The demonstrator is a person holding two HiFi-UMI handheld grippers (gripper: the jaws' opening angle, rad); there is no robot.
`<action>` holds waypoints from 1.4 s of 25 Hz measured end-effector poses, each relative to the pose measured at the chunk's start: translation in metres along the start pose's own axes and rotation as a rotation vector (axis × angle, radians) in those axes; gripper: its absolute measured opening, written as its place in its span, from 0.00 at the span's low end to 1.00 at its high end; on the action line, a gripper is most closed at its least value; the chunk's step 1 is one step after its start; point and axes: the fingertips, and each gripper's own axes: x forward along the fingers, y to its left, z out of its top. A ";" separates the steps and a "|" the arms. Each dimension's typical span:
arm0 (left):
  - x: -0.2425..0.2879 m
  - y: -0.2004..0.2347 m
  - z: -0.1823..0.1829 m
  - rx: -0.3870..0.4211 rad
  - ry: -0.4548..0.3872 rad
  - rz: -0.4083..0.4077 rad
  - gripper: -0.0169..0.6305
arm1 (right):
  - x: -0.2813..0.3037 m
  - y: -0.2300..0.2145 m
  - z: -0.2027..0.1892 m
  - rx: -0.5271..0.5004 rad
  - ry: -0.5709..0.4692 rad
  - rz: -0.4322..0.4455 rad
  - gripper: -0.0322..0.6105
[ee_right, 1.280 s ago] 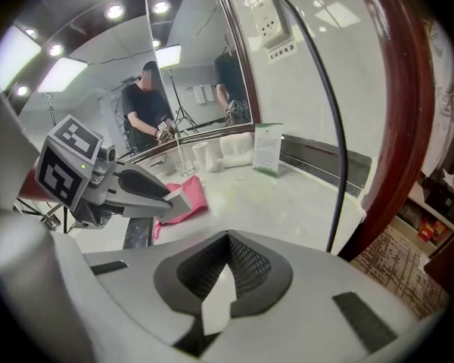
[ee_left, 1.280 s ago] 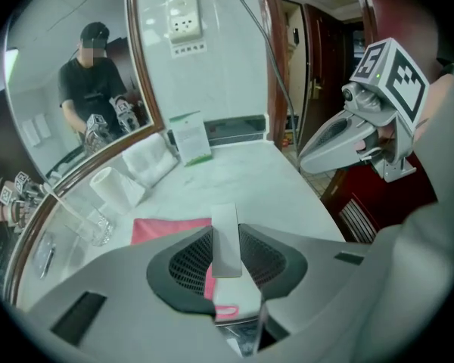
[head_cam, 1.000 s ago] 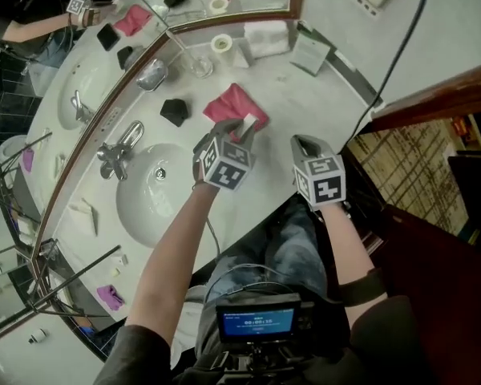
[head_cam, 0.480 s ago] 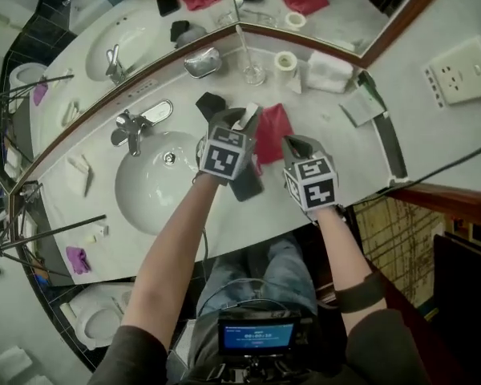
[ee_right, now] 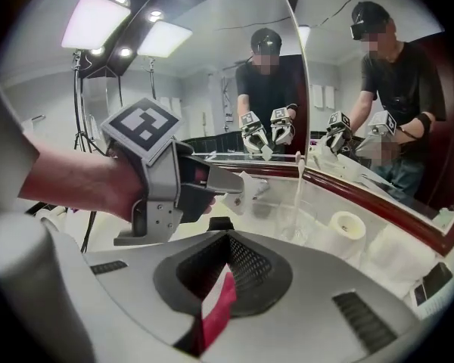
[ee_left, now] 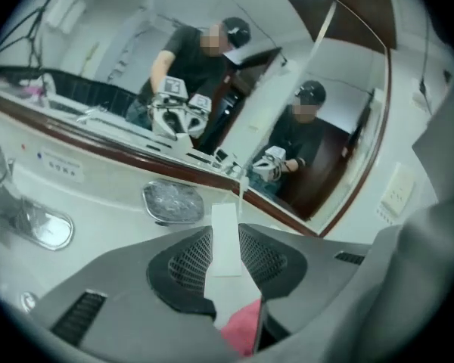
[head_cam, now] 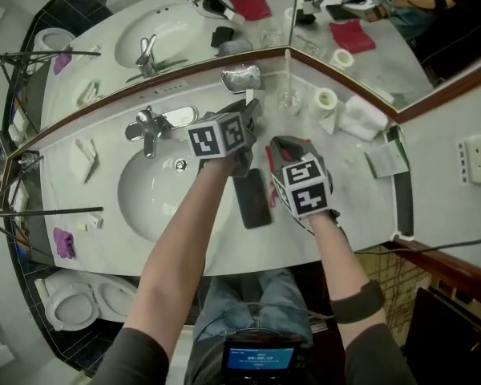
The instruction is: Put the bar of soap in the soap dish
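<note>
Left gripper [ee_left: 226,237]: is pinching the bar of soap [ee_left: 227,267] flat between its pads, jaws parted only by the bar's thickness.
Right gripper [ee_right: 228,237]: jaws are pressing together. A red strip [ee_right: 218,305] is showing in the slot behind the tips, probably a red cloth lying beneath. Cannot tell whether any of it is nipped.
Soap: white slab, is sticking out past the left fingertips, clear of the counter.
Key relation: the soap dish [ee_left: 172,203], a silvery oval that is looking empty, is sitting just ahead of the bar's free end and a little to its left, against the mirror frame.
Long axis: is running along the jaws toward the mirror, seemingly aiming past the dish's right edge rather than into it.
Nearer hand: left gripper is leading toward the dish; right is hanging beside it, farther off.
Surface: pale stone counter [head_cam: 184,247]. In the head view, the tap [head_cam: 148,127] and basin [head_cam: 156,191] are lying left of the dish. A glass [head_cam: 289,99], a tape roll [head_cam: 326,101] and a folded white towel [head_cam: 361,119] are lying to its right. A dark phone [head_cam: 252,199] is lying on its near side.
Room: bathroom; corner mirrors behind the dish are reflecting the person and both grippers.
</note>
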 end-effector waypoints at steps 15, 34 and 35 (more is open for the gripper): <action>0.024 0.067 0.032 -0.533 -0.189 0.046 0.19 | 0.024 -0.015 0.009 -0.002 -0.016 -0.006 0.07; 0.024 0.084 0.045 -0.669 -0.238 0.067 0.29 | 0.025 -0.014 0.011 0.013 -0.019 -0.006 0.07; 0.023 0.084 0.046 -0.667 -0.240 0.067 0.29 | 0.025 -0.013 0.011 0.013 -0.019 -0.005 0.07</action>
